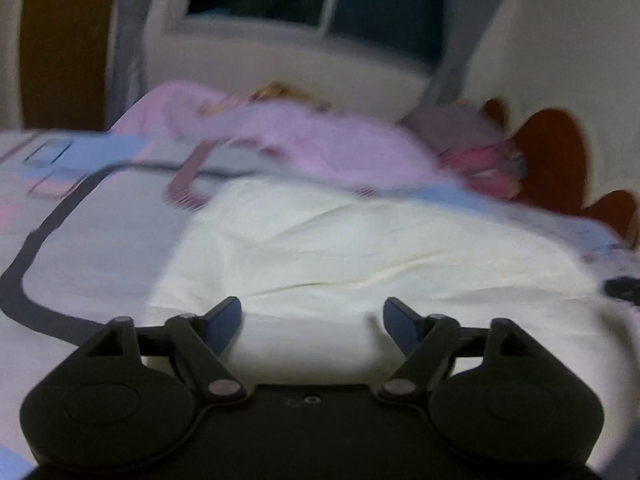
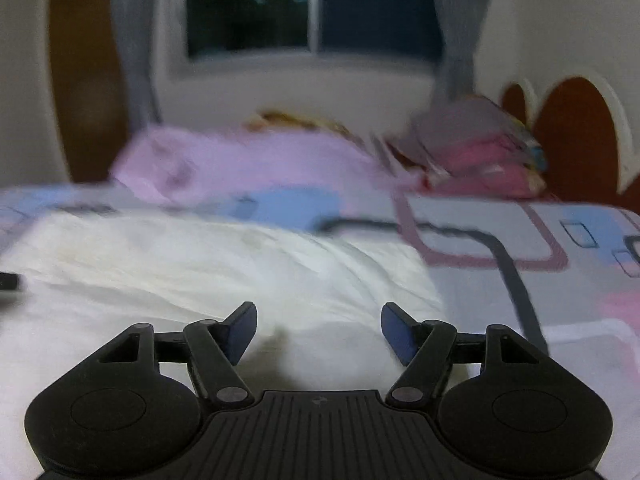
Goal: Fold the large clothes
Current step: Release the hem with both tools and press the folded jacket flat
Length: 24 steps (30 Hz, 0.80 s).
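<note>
My left claw (image 1: pixel 312 320) hangs low over the white cloth (image 1: pixel 360 248), jaws spread wide, nothing between them; right claw (image 2: pixel 319 328) same, wide open, empty, also over the cloth (image 2: pixel 224 268). Cloth lies spread on the bed (image 1: pixel 100 240), on a sheet patterned with blue, pink and dark outlines; it fills the middle of both views. Left view: cloth's left edge runs up from just beside my left finger (image 1: pixel 224 320), bare sheet beyond it to the left, roomy. Right view: cloth's right edge curves down toward my right finger (image 2: pixel 400 332), bare sheet (image 2: pixel 560 280) to the right, roomy too. Far edge of cloth stops short of a pink cloth (image 1: pixel 312 144) bunched at the bed's far side; a pink-grey pile (image 2: pixel 480 152) sits at the far right by the brown headboard (image 2: pixel 576 136). Wall and dark window (image 2: pixel 312 4) behind the bed, curtain (image 2: pixel 460 20) at its right. Cloth looks cream-white, flat, shallow creases running across; both views blurred, hems and sleeves not readable; garment type cannot tell. Small dark thing (image 1: pixel 622 286) at cloth's right side in left view, unclear.
</note>
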Each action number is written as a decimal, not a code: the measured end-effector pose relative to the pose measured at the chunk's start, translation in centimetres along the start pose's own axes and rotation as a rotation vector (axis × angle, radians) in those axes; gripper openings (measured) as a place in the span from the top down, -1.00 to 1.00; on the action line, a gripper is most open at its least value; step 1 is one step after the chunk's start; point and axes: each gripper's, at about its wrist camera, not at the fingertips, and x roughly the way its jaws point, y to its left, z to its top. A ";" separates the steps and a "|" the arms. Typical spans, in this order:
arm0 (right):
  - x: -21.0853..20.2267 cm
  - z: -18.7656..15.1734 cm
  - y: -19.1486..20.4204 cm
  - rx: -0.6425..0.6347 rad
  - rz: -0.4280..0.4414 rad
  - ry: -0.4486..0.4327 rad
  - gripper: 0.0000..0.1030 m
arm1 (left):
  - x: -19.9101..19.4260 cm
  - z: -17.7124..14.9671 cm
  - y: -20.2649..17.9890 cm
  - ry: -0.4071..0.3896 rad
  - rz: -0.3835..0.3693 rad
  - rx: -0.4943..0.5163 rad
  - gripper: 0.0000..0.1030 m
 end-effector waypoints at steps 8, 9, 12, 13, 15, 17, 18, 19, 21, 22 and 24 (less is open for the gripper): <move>-0.4 -3.7 7.1 -0.093 0.031 0.104 -0.32 | -0.4 -4.0 -10.5 0.031 -0.081 0.156 -0.52; 0.0 -4.2 7.0 -0.088 0.023 0.121 -0.32 | 0.3 -4.5 -10.6 0.058 -0.065 0.160 -0.52; 0.5 -5.1 6.7 -0.113 0.012 0.140 -0.33 | 1.2 -5.5 -10.7 0.088 -0.025 0.199 -0.56; 0.3 -5.4 6.6 -0.110 0.013 0.146 -0.33 | 1.1 -5.5 -10.6 0.096 -0.017 0.200 -0.56; -0.1 -5.4 6.0 -0.099 -0.001 0.159 -0.32 | 0.9 -5.3 -10.1 0.109 -0.002 0.185 -0.55; -1.4 -5.3 5.0 -0.081 -0.019 0.149 -0.32 | -0.1 -5.1 -9.2 0.108 0.012 0.162 -0.51; -2.4 -5.2 4.7 -0.072 -0.025 0.135 -0.32 | -0.7 -5.0 -8.6 0.105 0.024 0.155 -0.46; -3.5 -5.2 4.1 -0.066 -0.035 0.119 -0.32 | -1.3 -4.8 -8.1 0.101 0.037 0.154 -0.39; -4.9 -5.3 2.8 -0.063 -0.070 0.104 -0.32 | -2.3 -4.5 -7.2 0.087 0.059 0.153 -0.39; -5.5 -5.5 1.9 -0.049 -0.091 0.100 -0.32 | -2.9 -4.6 -6.5 0.085 0.073 0.149 -0.38; -6.4 -5.9 -0.1 -0.008 -0.121 0.100 -0.32 | -4.1 -4.9 -5.5 0.086 0.094 0.138 -0.38</move>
